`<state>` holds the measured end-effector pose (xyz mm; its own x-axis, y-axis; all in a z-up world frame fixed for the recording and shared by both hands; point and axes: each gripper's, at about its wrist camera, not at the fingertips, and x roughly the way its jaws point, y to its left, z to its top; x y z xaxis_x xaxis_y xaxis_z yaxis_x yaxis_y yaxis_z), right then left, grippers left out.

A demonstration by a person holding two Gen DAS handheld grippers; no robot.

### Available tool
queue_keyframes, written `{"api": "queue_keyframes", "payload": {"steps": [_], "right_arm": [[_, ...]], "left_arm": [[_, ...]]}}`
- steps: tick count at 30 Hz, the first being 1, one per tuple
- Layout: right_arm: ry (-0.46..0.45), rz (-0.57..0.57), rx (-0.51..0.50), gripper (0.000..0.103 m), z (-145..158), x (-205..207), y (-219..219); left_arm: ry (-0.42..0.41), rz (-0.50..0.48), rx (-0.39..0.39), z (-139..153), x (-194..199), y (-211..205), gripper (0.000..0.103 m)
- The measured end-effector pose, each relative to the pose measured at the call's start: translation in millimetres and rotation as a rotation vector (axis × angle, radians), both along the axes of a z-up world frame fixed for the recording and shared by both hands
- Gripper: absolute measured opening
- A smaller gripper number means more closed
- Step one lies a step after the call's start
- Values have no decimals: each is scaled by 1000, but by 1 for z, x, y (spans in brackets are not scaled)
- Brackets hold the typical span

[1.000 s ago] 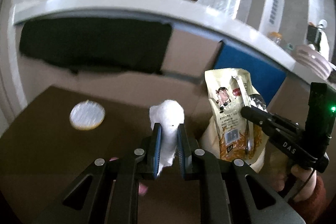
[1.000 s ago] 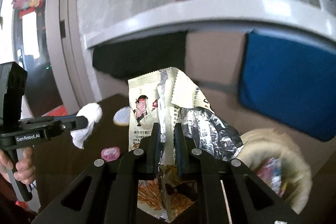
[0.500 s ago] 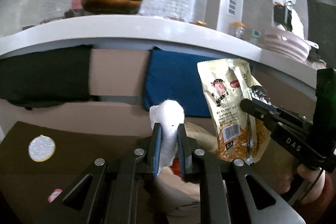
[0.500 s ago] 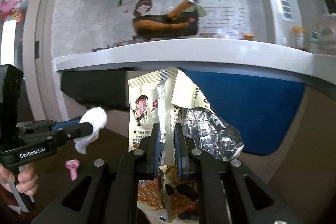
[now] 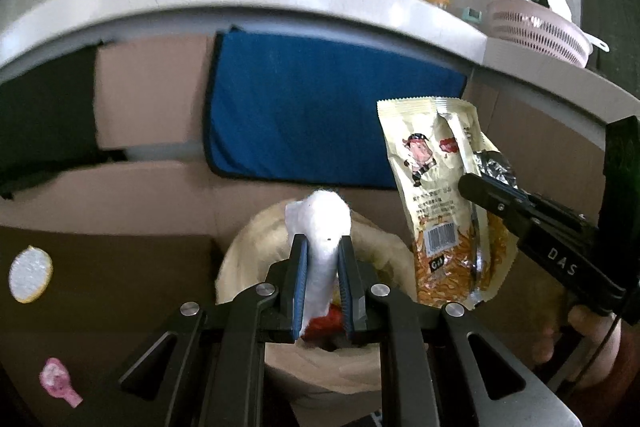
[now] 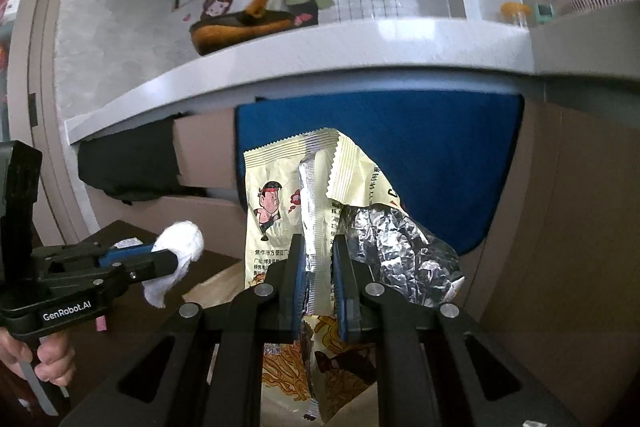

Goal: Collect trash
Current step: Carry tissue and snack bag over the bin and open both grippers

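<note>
1. The left gripper [image 5: 322, 279] pinches a white tissue wad [image 5: 325, 227] directly above the open cream trash bag [image 5: 256, 251].
2. The right gripper [image 6: 316, 279] clamps an empty snack wrapper [image 6: 280, 203] beside the bag's rim.
3. Neither is dropped in yet.
4. On the table [image 5: 120, 291] left of the bag, a round pad [image 5: 30, 274] and a pink scrap [image 5: 58, 381] remain uncollected.

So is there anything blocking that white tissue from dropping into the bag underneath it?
Nothing visible does. The white tissue, pinched in the left gripper, hangs right over the open mouth of the cream trash bag, where red rubbish already lies. The snack wrapper hangs off to the side.
</note>
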<state>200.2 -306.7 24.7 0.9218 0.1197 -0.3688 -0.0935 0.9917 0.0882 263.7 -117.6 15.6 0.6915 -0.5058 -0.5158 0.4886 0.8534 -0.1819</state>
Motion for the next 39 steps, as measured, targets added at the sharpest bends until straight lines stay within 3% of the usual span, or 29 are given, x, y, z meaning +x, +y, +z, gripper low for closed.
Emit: {"api": "queue_keyframes", "payload": {"steps": [6, 10, 15, 22, 32, 34, 37, 39], "right_arm": [[68, -21, 19, 12, -27, 28, -12], [156, -10, 58, 12, -57, 51, -17], [249, -1, 62, 13, -89, 70, -16], [300, -4, 68, 14, -112, 77, -16], [315, 4, 63, 14, -117, 84, -11], [314, 10, 61, 14, -114, 83, -14], [311, 31, 64, 17, -109, 85, -13], [318, 54, 59, 28, -107, 88, -9]], "left_arm": [[118, -56, 1, -34, 32, -16, 15], [245, -62, 2, -65, 57, -20, 15], [332, -84, 29, -92, 70, -25, 15], [353, -80, 33, -102, 78, -22, 15], [358, -84, 12, -106, 79, -23, 16], [364, -87, -25, -105, 80, -20, 20], [364, -88, -87, -97, 81, -12, 40], [357, -79, -113, -91, 81, -6, 46]]}}
